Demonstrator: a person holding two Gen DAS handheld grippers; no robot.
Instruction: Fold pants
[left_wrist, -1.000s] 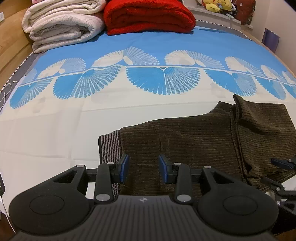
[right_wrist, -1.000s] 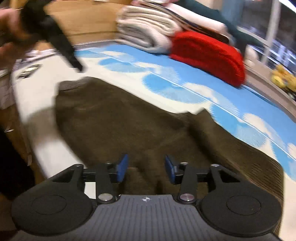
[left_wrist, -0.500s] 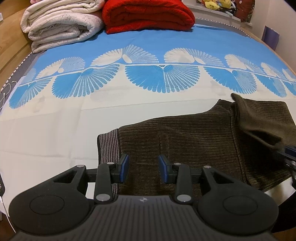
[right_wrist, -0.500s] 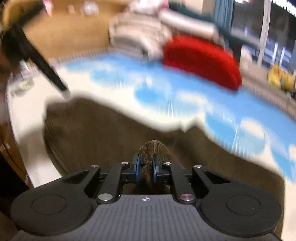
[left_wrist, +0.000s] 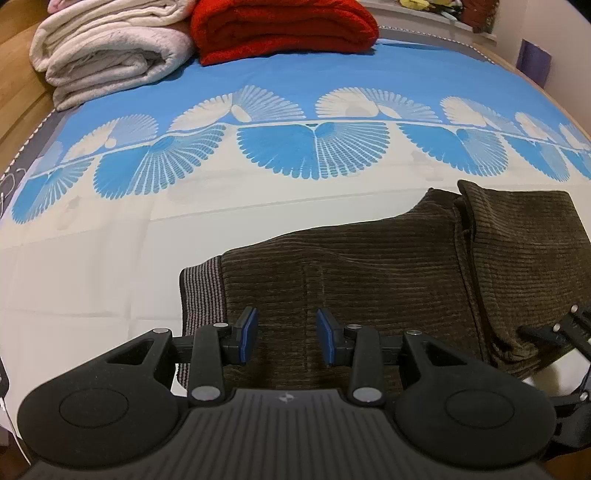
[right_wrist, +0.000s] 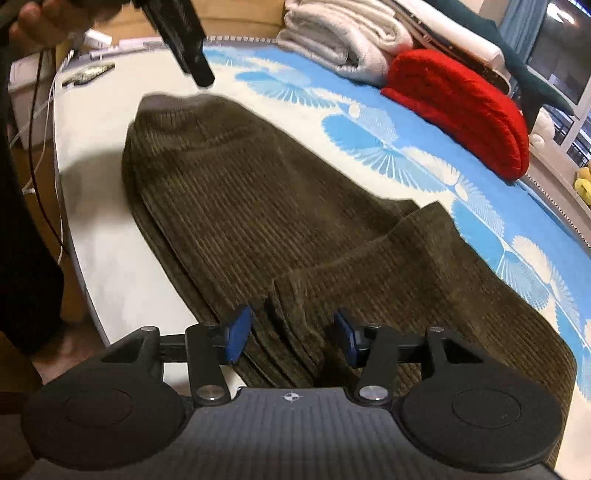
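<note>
Left wrist view: the left claw (left_wrist: 286, 334) hovers with its 2 blue pads parted and nothing between them. Directly beneath and ahead of it lie the brown corduroy pants (left_wrist: 369, 273), spread on the bed (left_wrist: 110, 277). The striped waistband (left_wrist: 201, 295) sits just left of the claw's left pad. To the claw's right a leg section is doubled over the rest, and the tip of the other claw shows at that edge. Far ahead, a cream blanket (left_wrist: 107, 48) and a red blanket (left_wrist: 284, 29) are stacked at the head of the bed.

Right wrist view: the right claw (right_wrist: 291, 338) has its jaws opening. A ridge of the folded layers rises between the pads, but neither pad presses on it, so the cloth is let go. The pants (right_wrist: 240, 192) stretch away ahead of this claw toward the waistband, where the left claw hangs above, held by a hand (right_wrist: 40, 26).

Judged from this, 1 fold of the leg end over the body is just laid down. The next move likely calls for squaring the layers, then gripping an end for a second fold.
</note>
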